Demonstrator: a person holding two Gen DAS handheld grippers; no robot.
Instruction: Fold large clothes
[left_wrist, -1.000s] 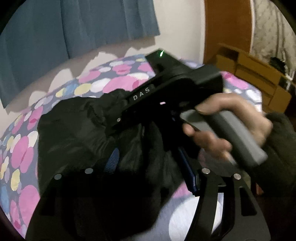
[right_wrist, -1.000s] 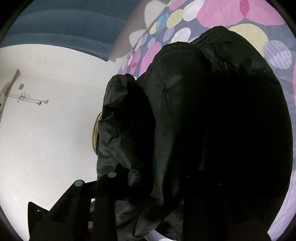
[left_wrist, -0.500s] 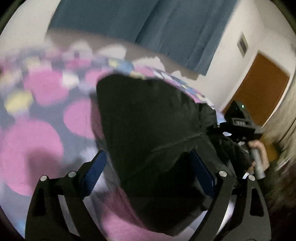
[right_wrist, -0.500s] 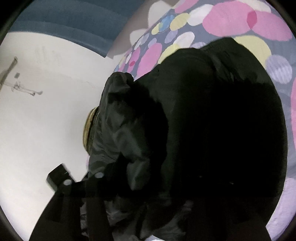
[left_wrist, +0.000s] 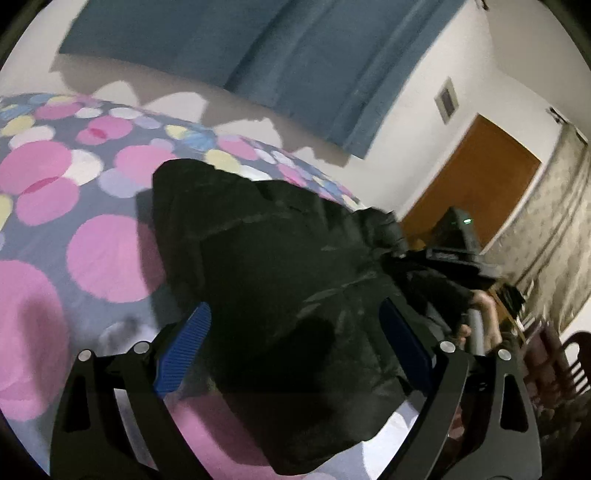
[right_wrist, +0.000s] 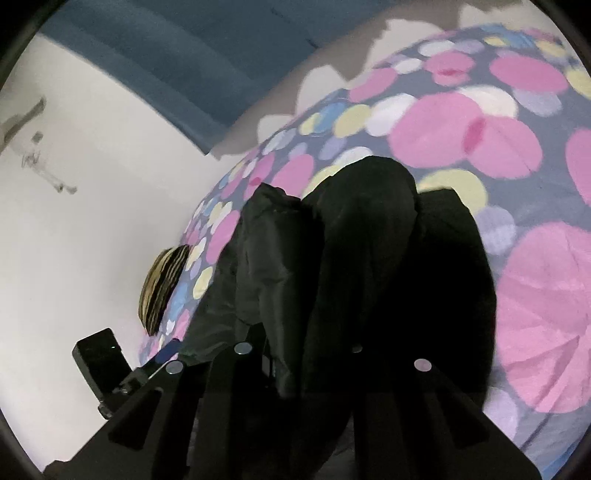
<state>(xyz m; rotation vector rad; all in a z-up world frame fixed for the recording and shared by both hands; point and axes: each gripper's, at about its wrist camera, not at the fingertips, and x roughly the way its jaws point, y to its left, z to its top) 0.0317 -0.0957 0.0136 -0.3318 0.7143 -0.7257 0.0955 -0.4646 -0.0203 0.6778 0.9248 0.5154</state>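
Black jacket (left_wrist: 280, 258) bunched on bed (left_wrist: 92, 251), soft, slick, bulky: left gripper (left_wrist: 295, 343) fingers wide apart straddling it, right gripper (right_wrist: 295, 354) just closed, apparently on a fold; grab hem edges.

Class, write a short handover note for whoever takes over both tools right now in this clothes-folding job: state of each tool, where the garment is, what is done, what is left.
Left tool: open, blue pads either side of the black jacket, not pressing it.
Right tool: its jaws have just been closing; they look shut on a bunch of the jacket's fabric, though dark cloth hides the tips.
The jacket lies bunched on the spotted bedspread, near its edge.
Done: fabric gathered into a heap, part-folded at best.
Left: flatten it, finish the folds, square the bundle.
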